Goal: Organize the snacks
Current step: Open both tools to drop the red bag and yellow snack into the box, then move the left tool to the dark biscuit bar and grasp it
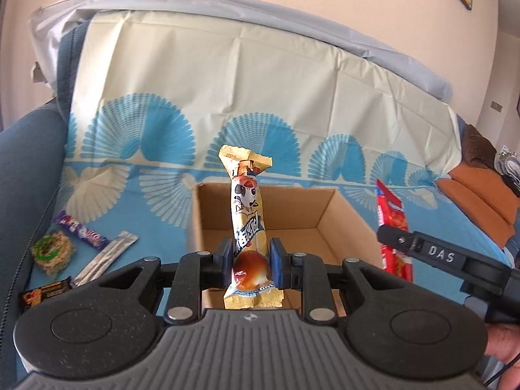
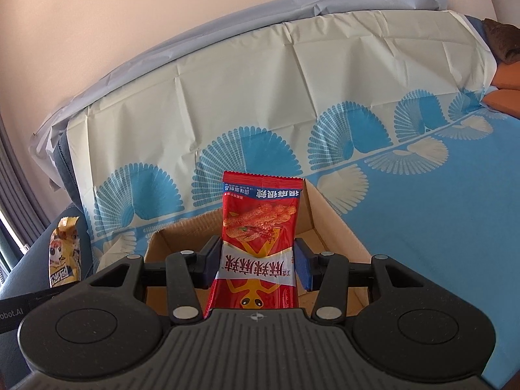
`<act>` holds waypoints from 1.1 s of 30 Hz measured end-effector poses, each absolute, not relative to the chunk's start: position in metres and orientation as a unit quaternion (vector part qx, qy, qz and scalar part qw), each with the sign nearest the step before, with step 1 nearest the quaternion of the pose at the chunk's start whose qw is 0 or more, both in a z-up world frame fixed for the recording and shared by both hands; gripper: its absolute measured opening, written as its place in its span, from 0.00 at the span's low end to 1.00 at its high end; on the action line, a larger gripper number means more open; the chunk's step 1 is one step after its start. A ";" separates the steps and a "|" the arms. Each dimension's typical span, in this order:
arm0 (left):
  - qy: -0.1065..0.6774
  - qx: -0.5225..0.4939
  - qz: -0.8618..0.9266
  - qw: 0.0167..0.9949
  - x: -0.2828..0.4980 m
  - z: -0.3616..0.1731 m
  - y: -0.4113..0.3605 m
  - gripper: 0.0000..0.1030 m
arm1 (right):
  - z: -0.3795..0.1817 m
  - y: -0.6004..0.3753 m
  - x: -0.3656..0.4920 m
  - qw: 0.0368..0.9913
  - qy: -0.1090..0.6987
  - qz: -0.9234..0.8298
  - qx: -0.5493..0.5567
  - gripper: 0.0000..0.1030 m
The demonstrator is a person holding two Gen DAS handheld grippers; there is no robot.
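My left gripper [image 1: 251, 261] is shut on a yellow bread snack pack [image 1: 247, 214] that stands upright between the pads, held above the near edge of an open cardboard box [image 1: 338, 208]. My right gripper [image 2: 258, 263] is shut on a red spicy snack packet [image 2: 260, 227], also upright, over the same cardboard box [image 2: 328, 217]. In the left wrist view the red packet [image 1: 391, 227] and the right gripper's black finger show at the right. The yellow pack [image 2: 64, 253] appears at the left edge of the right wrist view.
Loose snacks lie left of the box on the blue patterned cloth [image 1: 152, 195]: a purple bar [image 1: 81, 230], a silver stick pack [image 1: 104, 258], a round rice cake [image 1: 53, 252] and a dark bar [image 1: 45, 292]. A sofa back covered in cream cloth rises behind. A hand [image 1: 503, 341] grips at the right.
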State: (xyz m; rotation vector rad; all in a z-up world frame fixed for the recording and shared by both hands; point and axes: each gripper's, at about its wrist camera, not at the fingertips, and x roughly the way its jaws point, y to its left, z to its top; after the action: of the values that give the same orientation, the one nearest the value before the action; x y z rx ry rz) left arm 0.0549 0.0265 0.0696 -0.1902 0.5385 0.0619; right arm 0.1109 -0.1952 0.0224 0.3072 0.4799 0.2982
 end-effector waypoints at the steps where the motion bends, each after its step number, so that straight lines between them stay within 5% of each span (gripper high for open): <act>1: 0.265 -0.092 0.027 0.959 0.058 0.070 0.022 0.25 | 0.023 -0.195 0.111 0.949 0.235 0.146 0.151 0.48; 5: 0.262 -0.093 0.017 0.960 0.067 0.074 0.011 0.27 | 0.022 -0.193 0.112 0.947 0.242 0.146 0.152 0.51; 7: 0.260 -0.102 0.020 0.960 0.069 0.075 0.011 0.50 | 0.019 -0.188 0.114 0.944 0.256 0.151 0.143 0.57; 9: 0.254 -0.106 0.018 0.961 0.065 0.074 0.014 0.55 | 0.018 -0.186 0.114 0.946 0.257 0.147 0.132 0.61; 18: 0.256 -0.105 0.065 0.959 0.006 0.038 0.071 0.55 | 0.012 -0.174 0.111 0.947 0.269 0.139 0.110 0.66; 28: 0.268 0.014 0.123 0.955 -0.045 -0.025 0.163 0.55 | 0.012 -0.132 0.090 0.944 0.266 0.185 0.055 0.68; 33: 0.308 -0.079 0.122 0.940 -0.030 -0.040 0.210 0.59 | 0.011 -0.110 0.081 0.941 0.262 0.211 0.028 0.69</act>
State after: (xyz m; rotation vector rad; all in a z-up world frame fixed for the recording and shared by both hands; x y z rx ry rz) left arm -0.0303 0.2096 -0.0405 -0.1614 0.6281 0.2482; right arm 0.0809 -0.1103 0.0109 0.0561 0.5342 0.4306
